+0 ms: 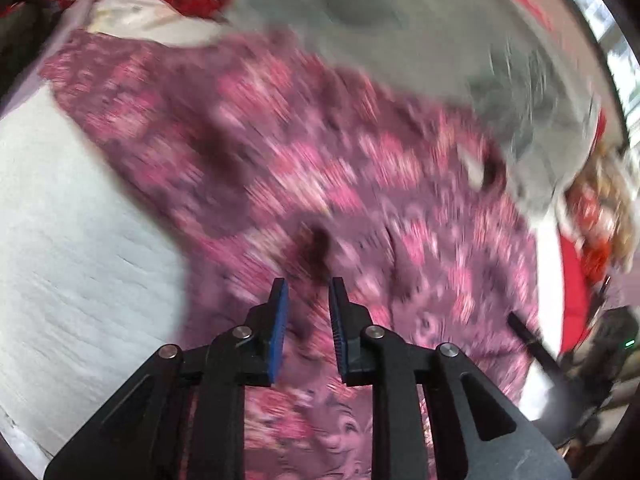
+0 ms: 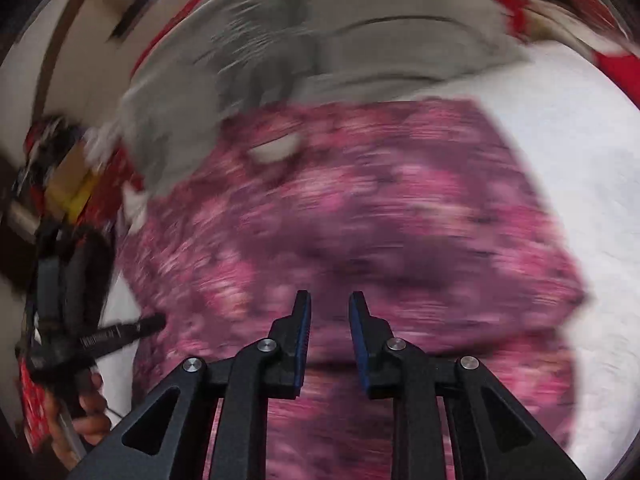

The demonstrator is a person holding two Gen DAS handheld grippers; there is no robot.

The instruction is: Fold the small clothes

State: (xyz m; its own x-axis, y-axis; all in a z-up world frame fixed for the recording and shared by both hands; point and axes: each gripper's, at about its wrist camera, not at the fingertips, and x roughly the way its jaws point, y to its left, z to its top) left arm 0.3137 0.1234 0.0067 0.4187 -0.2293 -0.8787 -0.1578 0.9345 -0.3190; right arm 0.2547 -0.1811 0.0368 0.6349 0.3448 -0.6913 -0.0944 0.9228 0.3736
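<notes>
Left claw (image 1: 308, 292): jaws apart, nothing between them, poised over the near part of the pink patterned garment (image 1: 280, 160), which lies spread on the white bed sheet (image 1: 60, 220) with a grey garment (image 1: 400, 20) just beyond it. Right claw (image 2: 329, 306): jaws likewise apart and empty above the same garment. Heavy blur hides creases; judged from its lie, folding is barely begun, and the grey piece remains.
</notes>
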